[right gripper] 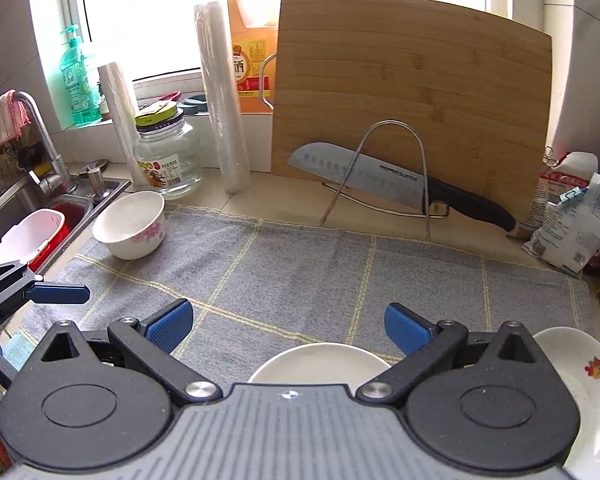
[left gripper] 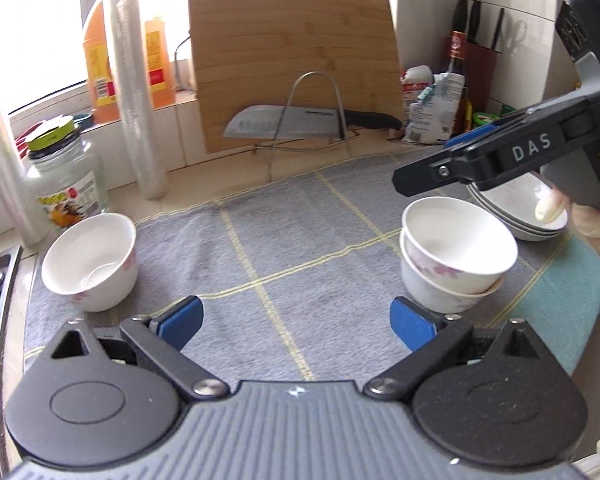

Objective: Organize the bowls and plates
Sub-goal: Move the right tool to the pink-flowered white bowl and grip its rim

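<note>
From my left wrist camera I look down on a grey towel with yellow grid lines, spread over a pale kitchen counter. At twelve o'clock a bamboo cutting board stands upright against the wall, with a wire rack in front holding a knife whose long axis runs across the view, blade toward nine o'clock, handle toward three. At ten o'clock stand a roll of plastic wrap and a glass jar. My left gripper hangs over bare towel, jaws wide apart, nothing between them. A single white bowl sits at nine o'clock, tipped so its mouth faces me. At three o'clock two stacked bowls rest on the towel, the upper one leaning in the lower. Behind them at two o'clock lies a stack of plates, partly hidden by my right gripper and a hand.

From the right wrist camera the same towel fills the middle, a bright window behind and a sink at nine o'clock. The right gripper also stands wide open and empty. A white dish sits just beneath it at six o'clock; a plate with a fruit print lies at four o'clock. The lone bowl stands upright at ten o'clock, and my left gripper's blue fingertip pokes in at nine.
</note>
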Available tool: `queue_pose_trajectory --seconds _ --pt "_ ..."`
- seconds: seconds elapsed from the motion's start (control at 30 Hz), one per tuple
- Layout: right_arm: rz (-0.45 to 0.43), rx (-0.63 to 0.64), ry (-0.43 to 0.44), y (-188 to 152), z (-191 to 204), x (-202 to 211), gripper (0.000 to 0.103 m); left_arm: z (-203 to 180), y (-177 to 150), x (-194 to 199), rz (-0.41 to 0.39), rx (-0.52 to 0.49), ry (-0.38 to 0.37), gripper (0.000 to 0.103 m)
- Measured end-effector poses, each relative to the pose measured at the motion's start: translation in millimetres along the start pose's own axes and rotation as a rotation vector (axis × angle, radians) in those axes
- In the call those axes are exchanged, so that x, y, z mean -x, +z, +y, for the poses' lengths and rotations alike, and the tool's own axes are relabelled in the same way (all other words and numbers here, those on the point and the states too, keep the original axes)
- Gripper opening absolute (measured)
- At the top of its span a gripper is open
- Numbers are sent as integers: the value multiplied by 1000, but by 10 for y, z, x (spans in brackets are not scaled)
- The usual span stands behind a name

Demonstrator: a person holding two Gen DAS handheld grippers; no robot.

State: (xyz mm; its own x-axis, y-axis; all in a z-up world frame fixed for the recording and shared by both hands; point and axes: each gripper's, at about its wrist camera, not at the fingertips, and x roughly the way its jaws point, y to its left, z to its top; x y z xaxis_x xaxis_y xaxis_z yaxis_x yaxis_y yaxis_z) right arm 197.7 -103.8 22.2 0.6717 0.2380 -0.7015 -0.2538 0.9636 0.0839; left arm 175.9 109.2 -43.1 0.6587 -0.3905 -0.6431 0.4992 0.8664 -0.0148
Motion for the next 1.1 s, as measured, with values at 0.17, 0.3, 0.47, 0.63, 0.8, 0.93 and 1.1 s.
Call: queue_pose_trajectory --seconds 0.17,0.3,0.47,0.63,0.8,0.93,1.1 --pt "10 50 1 51 455 -234 103 562 -135 82 0 46 32 99" --pt "49 36 -35 122 743 -480 103 952 -238 71 17 40 17 99" --pt "61 15 -44 219 1052 -696 103 1331 -357 9 28 15 29 99" --pt "83 21 -37 315 1311 -883 103 1541 -390 -88 34 -5 33 99" --pt "106 34 -15 430 1442 -1100 103 1661 -388 -215 30 -8 43 99" --pt "115 37 0 539 1518 -1254 103 1720 -335 -300 15 -17 33 99" --pt "120 46 31 677 1606 -1424 103 1785 -254 -447 -9 -36 38 99"
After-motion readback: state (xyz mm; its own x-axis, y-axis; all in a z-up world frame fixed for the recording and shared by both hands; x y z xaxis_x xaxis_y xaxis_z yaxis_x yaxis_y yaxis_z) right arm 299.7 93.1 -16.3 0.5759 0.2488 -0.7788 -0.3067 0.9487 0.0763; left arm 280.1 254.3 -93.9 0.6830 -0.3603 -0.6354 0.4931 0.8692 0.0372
